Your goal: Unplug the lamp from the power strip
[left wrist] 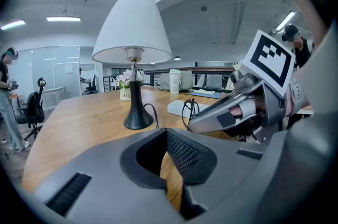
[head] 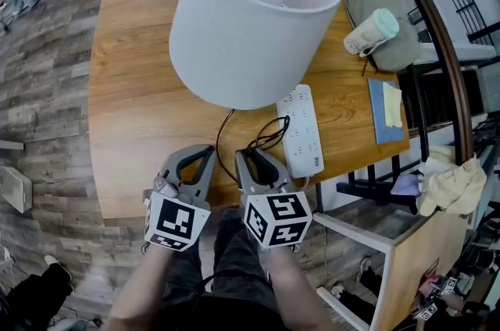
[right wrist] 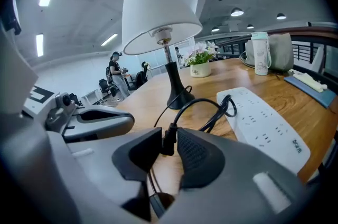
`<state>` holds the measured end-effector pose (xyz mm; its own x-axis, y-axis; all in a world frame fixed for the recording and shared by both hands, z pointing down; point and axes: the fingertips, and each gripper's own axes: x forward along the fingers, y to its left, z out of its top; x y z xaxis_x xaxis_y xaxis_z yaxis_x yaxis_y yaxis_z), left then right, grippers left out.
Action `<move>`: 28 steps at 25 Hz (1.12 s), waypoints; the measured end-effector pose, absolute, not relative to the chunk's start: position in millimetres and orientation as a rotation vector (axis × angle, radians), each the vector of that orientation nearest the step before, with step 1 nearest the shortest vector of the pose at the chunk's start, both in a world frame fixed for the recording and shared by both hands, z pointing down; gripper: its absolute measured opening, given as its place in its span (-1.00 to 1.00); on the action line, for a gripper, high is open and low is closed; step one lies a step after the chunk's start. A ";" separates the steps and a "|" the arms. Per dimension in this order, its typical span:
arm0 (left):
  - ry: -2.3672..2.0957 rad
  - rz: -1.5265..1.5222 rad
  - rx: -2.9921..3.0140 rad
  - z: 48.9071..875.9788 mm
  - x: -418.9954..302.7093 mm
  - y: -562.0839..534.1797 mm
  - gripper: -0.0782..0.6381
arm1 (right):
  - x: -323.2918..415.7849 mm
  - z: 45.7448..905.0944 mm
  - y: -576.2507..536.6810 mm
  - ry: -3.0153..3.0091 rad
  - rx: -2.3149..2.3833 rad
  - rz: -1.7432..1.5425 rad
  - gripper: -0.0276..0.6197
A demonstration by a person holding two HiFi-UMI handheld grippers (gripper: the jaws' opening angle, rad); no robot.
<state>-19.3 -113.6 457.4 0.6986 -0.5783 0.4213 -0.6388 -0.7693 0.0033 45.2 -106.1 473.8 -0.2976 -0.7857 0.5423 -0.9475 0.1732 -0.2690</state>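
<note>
The lamp [head: 250, 17] with a white shade stands mid-table, its black base [right wrist: 177, 96] behind the jaws. A white power strip [head: 301, 130] lies to its right, also in the right gripper view [right wrist: 264, 122]. The lamp's black cord [head: 266, 136] loops beside the strip. My right gripper [head: 254, 158] is near the table's front edge, shut on the lamp's black plug [right wrist: 168, 138], which is out of the strip and stands upright between the pads. My left gripper [head: 199, 154] is just to its left, shut with nothing in it [left wrist: 166, 136].
A lidded tumbler [head: 371, 33] and a grey bag [head: 398, 48] sit at the table's far right, a blue notebook [head: 385, 111] nearer. A small flower pot [right wrist: 200, 67] stands behind the lamp. A white rack [head: 367, 236] is off the table's right edge.
</note>
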 end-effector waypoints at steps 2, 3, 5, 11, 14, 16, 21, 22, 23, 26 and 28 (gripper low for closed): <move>-0.988 0.604 2.761 457.0 -21.5 -114.5 -0.79 | 47.1 475.9 -103.5 -2.149 1.663 0.845 -0.60; -0.984 0.605 2.765 457.0 -22.3 -114.8 -0.79 | 48.0 477.4 -101.6 -2.134 1.661 0.858 -0.60; -0.972 0.610 2.775 456.6 -22.3 -114.9 -0.79 | 49.6 480.7 -97.0 -2.103 1.653 0.887 -0.52; -0.892 0.584 2.811 448.6 -9.6 -108.9 -0.79 | 57.9 481.8 -82.3 -2.048 1.672 0.928 -0.42; -0.866 0.583 2.831 447.0 -4.4 -105.9 -0.79 | 64.2 477.1 -76.4 -2.039 1.712 0.928 -0.38; -0.845 0.578 2.844 445.0 0.3 -104.2 -0.79 | 67.4 472.8 -73.2 -2.045 1.734 0.928 -0.33; -0.793 0.574 2.885 437.5 12.5 -99.7 -0.79 | 73.6 460.2 -67.3 -2.059 1.790 0.903 -0.32; -0.781 0.566 2.894 434.9 15.5 -99.3 -0.79 | 75.3 456.8 -66.4 -2.064 1.808 0.898 -0.32; -0.769 0.558 2.902 432.5 18.2 -99.2 -0.79 | 76.7 453.0 -65.6 -2.071 1.825 0.891 -0.32; -0.731 0.533 2.919 426.2 25.4 -99.3 -0.79 | 80.0 439.4 -63.4 -2.106 1.867 0.848 -0.32; -0.707 0.521 2.924 423.6 29.6 -99.2 -0.79 | 83.4 429.8 -61.0 -2.133 1.897 0.809 -0.34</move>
